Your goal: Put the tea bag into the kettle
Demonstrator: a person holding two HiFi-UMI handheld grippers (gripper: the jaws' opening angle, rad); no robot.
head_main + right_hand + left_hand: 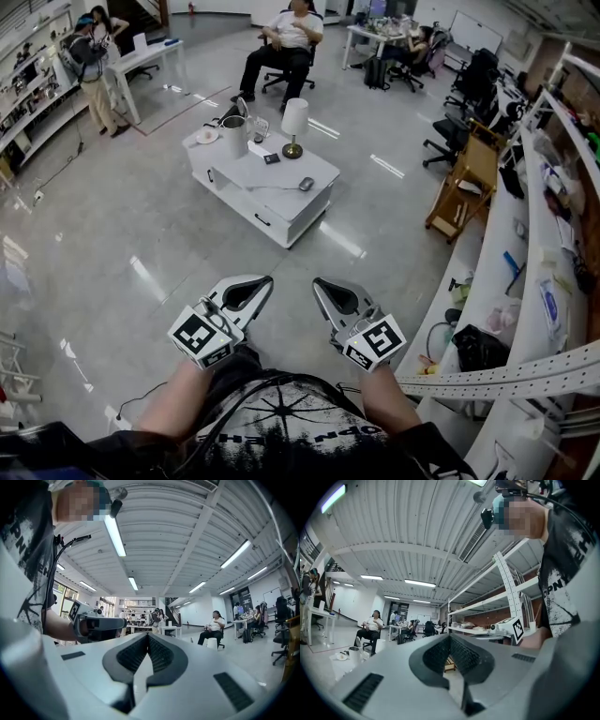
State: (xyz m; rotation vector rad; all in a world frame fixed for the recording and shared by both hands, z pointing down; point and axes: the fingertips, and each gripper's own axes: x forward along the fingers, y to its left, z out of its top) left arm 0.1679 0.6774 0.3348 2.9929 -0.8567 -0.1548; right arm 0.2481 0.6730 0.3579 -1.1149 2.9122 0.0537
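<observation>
1. In the head view, the left gripper [262,283] and the right gripper [321,286] sit side by side at the lower centre of the frame, held out in front of the person's chest, their tips pointing toward the top of the frame and slightly toward each other
2. The left gripper view shows its jaws pressed together at the tip, with nothing between the ribbed pads
3. The right gripper view shows the same: the jaws are pressed together and nothing is pinched
4. The kettle [234,134], a pale, upright jug shape, stands near the far left corner of a low white surface [281,211] in the upper centre of the head view, well apart from both grippers
5. The kettle also appears small at the lower left of the left gripper view
6. On the same surface a lamp [294,127] stands to the right of the kettle, and a saucer [207,136] lies just to its left
7. A small dark item [271,158] lies near the kettle's lower right, and a grey item [306,184] rests toward the surface's right edge
8. The tea bag is too small to pick out; I cannot tell whether either small item is it
9. A seated person [286,42] is beyond the surface at the top of the frame, and shelving [562,309] runs down the right side
</observation>
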